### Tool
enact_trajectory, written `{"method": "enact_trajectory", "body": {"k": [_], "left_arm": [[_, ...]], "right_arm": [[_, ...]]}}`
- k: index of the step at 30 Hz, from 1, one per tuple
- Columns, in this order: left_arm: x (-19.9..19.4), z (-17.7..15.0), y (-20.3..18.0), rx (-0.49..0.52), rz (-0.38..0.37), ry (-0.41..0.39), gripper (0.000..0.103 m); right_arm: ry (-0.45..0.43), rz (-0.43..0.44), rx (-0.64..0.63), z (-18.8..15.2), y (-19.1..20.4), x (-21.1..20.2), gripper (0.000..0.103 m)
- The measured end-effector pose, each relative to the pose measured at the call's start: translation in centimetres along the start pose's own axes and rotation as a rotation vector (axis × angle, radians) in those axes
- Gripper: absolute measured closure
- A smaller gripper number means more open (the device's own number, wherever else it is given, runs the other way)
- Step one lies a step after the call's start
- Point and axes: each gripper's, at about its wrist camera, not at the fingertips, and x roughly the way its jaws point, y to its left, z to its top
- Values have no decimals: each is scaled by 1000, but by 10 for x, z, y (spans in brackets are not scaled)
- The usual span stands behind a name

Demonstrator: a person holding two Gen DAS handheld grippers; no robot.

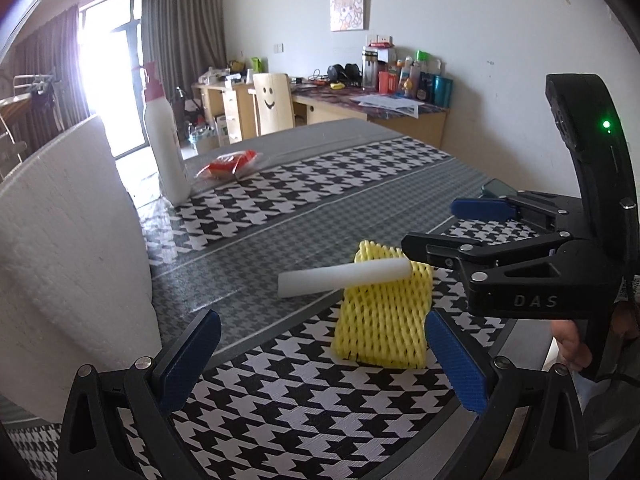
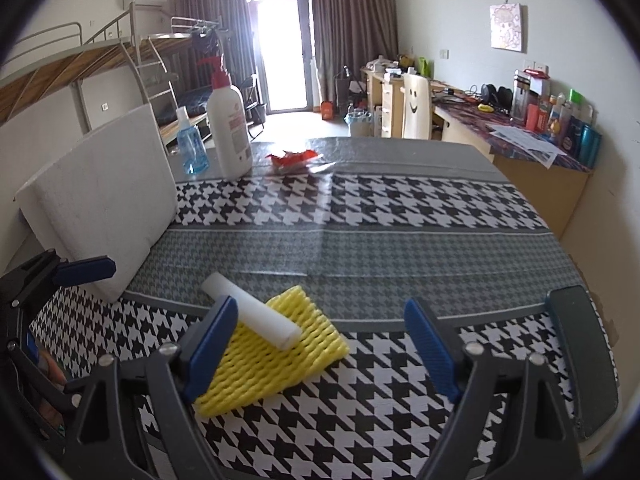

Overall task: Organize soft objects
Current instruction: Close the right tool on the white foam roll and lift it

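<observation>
Gripper [image 2: 320,348] open; white foam stick [image 2: 252,316] atop yellow foam net [image 2: 260,364].

Daylit room, light from glass door [image 2: 282,52], blown out white in both views. Sheen on tablecloth [image 2: 320,200] w/ faint glare streak centre. Heavy fisheye bend + dark vignette at corners. Far desk [image 1: 360,100] soft, maybe slightly out of focus.

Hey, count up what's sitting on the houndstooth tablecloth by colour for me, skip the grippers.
White: 3, the foam rod, foam board, pump bottle
Yellow: 1, the foam net sleeve
Blue: 1, the clear bottle
Red: 1, the wrapper
Dark grey: 1, the object at the right edge
Total: 7
</observation>
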Motion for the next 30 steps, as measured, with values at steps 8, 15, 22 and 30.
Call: {"method": "enact_trajectory", "body": {"k": [8, 15, 22, 30], "left_arm": [[11, -4, 8, -16, 11, 44, 1], [12, -6, 10, -13, 12, 57, 1], [15, -9, 16, -19, 30, 78, 2], [18, -11, 21, -28, 18, 92, 2]], "right_arm": [[57, 40, -45, -5, 9, 16, 30], [105, 64, -89, -6, 20, 30, 38], [145, 79, -130, -2, 29, 45, 50], [161, 88, -172, -3, 32, 53, 51]]}}
